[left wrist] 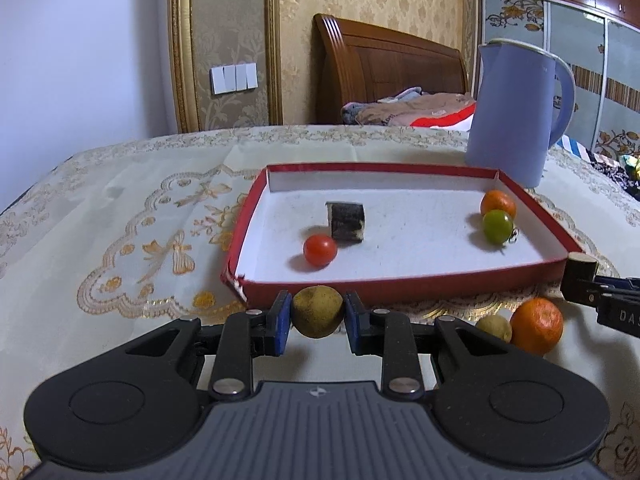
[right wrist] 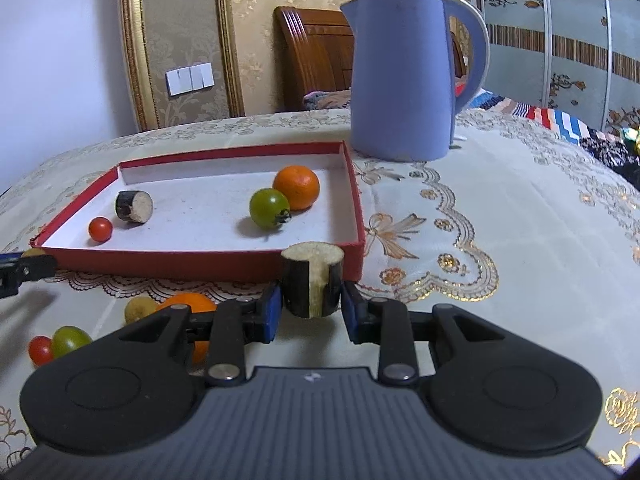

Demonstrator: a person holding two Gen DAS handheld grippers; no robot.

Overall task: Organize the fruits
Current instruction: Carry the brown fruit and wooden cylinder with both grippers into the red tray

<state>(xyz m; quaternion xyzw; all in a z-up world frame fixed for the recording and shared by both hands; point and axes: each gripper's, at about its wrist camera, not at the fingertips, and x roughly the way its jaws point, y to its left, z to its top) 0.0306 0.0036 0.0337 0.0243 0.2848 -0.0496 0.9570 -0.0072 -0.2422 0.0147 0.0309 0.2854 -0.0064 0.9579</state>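
Fruits wait in both grips: left hand-held gripper (left wrist: 317, 312) clenches a yellowish fruit (left wrist: 317, 311), right hand-held gripper (right wrist: 308, 294) an upright cane piece (right wrist: 311, 283), red tray (right wrist: 160, 259) just beyond both.

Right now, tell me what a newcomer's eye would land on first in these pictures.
First, the red-rimmed tray mid-table, holding a red tomato, a green tomato, an orange and a dark cane piece. Next, the tall blue kettle standing behind the tray's far right corner. Closest, the left hand-held gripper clamps a yellowish fruit, and the right hand-held gripper clamps another cane piece.
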